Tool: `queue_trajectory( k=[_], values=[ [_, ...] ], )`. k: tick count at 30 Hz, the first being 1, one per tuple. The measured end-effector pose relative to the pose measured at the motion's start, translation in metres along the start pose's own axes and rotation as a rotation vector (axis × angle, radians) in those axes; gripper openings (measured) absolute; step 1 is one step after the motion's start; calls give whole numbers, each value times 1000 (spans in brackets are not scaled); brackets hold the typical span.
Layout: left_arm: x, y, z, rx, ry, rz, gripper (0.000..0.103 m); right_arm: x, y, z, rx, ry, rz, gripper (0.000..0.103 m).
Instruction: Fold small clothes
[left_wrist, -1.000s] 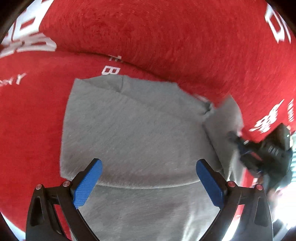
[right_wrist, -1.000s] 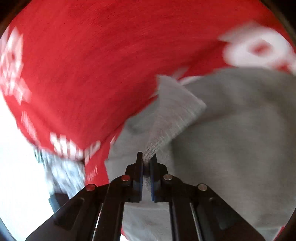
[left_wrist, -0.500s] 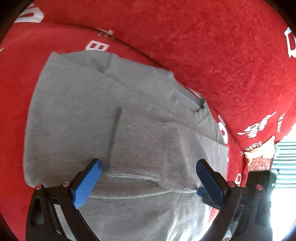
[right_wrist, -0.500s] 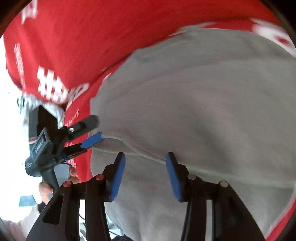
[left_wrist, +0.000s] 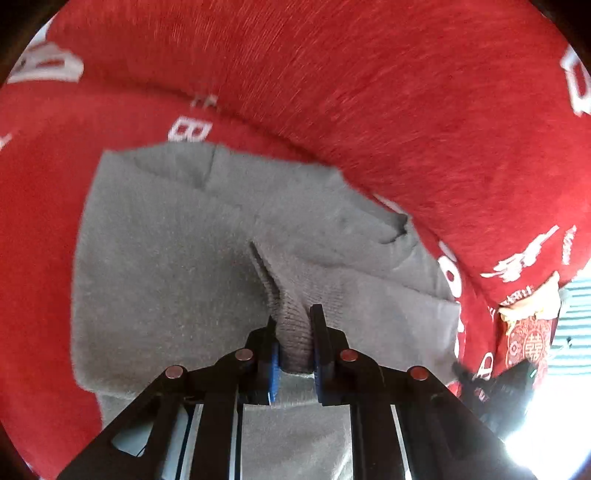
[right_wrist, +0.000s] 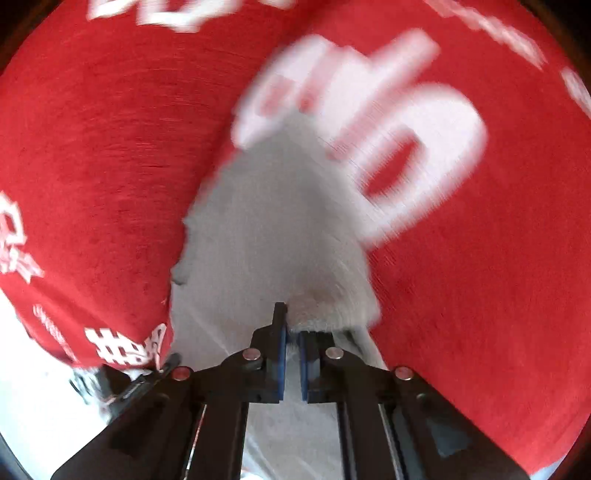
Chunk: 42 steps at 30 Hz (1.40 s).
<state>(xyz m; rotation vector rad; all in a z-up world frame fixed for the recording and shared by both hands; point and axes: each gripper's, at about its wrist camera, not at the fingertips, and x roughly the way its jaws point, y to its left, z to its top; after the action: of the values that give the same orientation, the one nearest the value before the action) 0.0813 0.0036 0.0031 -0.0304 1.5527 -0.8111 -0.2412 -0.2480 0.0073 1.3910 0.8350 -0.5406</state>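
A small grey knit sweater (left_wrist: 177, 258) lies spread on a red sofa cover (left_wrist: 369, 92) with white lettering. My left gripper (left_wrist: 293, 332) is shut on a ribbed cuff or hem of the sweater (left_wrist: 293, 325), pinched up from the middle of the garment. In the right wrist view the sweater (right_wrist: 266, 229) looks pale and blurred. My right gripper (right_wrist: 291, 332) is shut on an edge of the sweater. The right gripper also shows dimly at the lower right of the left wrist view (left_wrist: 491, 384).
The red cover (right_wrist: 461, 295) rises behind the sweater as a sofa back. A bright, washed-out area (left_wrist: 546, 424) lies past the sofa's right end. A patterned red item (left_wrist: 528, 339) hangs there.
Both grippers were open half a second ago and have shut on the sweater. The folded-in sleeve cuff now stands pinched in the left jaws. The right view has swung and is motion-blurred.
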Motion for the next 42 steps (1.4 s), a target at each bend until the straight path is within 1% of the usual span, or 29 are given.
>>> queue_trajectory(
  k=[2, 3, 4, 5, 6, 7, 8, 10, 12, 14, 16, 18, 20, 21, 22, 23, 24, 25, 26, 27, 28, 29, 31, 32, 34, 35, 38, 40, 42],
  values=[
    [1, 4, -10, 13, 15, 14, 15, 0, 11, 6, -96, 5, -45, 6],
    [6, 8, -15, 11, 30, 29, 15, 2, 8, 11, -113, 20, -65, 6],
    [12, 13, -21, 5, 45, 46, 15, 7, 0, 15, -117, 57, -83, 7],
    [18, 16, -26, -1, 58, 63, 15, 16, -8, 15, -110, 115, -136, 7],
    [20, 20, -30, -7, 60, 66, 15, 17, -17, 14, -111, 171, -169, 12],
    [19, 20, -32, -7, 34, 63, 15, 18, -21, 11, -117, 219, -162, 18],
    [18, 18, -33, -9, 29, 64, 15, 15, -18, 8, -140, 243, -147, 23],
    [19, 16, -33, -9, 27, 68, 15, -2, -11, 6, -209, 218, -114, 47],
    [21, 14, -33, -2, 32, 75, 15, -21, -9, 16, -230, 140, -94, 49],
    [24, 11, -32, 8, 36, 83, 15, -27, -15, 35, -193, 76, -110, 49],
    [25, 9, -31, 12, 35, 93, 15, -21, -23, 55, -154, 51, -141, 49],
    [27, 7, -31, 15, 33, 104, 15, -4, -26, 74, -136, 47, -179, 49],
    [26, 7, -30, 19, 31, 113, 15, 18, -24, 88, -127, 71, -200, 49],
    [26, 6, -30, 22, 30, 118, 15, 26, -19, 91, -137, 86, -203, 44],
    [29, 3, -29, 24, 30, 123, 15, 30, -14, 93, -158, 98, -207, 5],
    [28, 1, -29, 26, 28, 127, 15, 35, -2, 93, -214, 109, -239, 8],
    [26, -1, -28, 32, 21, 132, 15, 35, 11, 92, -276, 89, -262, 8],
    [25, -2, -28, 39, 14, 133, 15, 30, 28, 90, -371, 56, -279, 8],
    [24, -3, -28, 51, 8, 133, 15, 26, 37, 88, -427, 30, -299, 7],
    [24, -4, -28, 60, 6, 136, 15, 25, 43, 89, -469, 13, -328, 7],
    [26, -4, -28, 68, 10, 141, 15, 27, 37, 91, -481, 18, -357, 7],
    [29, -3, -29, 67, 16, 147, 15, 33, 28, 96, -465, 42, -382, 7],
    [31, -2, -29, 64, 11, 152, 16, 40, 10, 100, -440, 63, -414, 8],
    [30, -2, -29, 65, 7, 155, 16, 42, 3, 99, -437, 65, -420, 8],
    [27, -2, -29, 74, 4, 168, 16, 34, -5, 95, -406, 37, -420, 15],
    [25, -2, -29, 82, 3, 185, 16, 29, -8, 94, -375, 36, -425, 15],
    [10, 8, -26, 89, -23, 275, 16, 14, -9, 85, -337, 25, -456, 15],
    [-4, 18, -24, 68, -30, 283, 16, -1, -11, 77, -328, 24, -425, 15],
    [-14, 22, -23, 68, -30, 283, 16, -9, -6, 65, -334, 29, -394, 15]
  ],
)
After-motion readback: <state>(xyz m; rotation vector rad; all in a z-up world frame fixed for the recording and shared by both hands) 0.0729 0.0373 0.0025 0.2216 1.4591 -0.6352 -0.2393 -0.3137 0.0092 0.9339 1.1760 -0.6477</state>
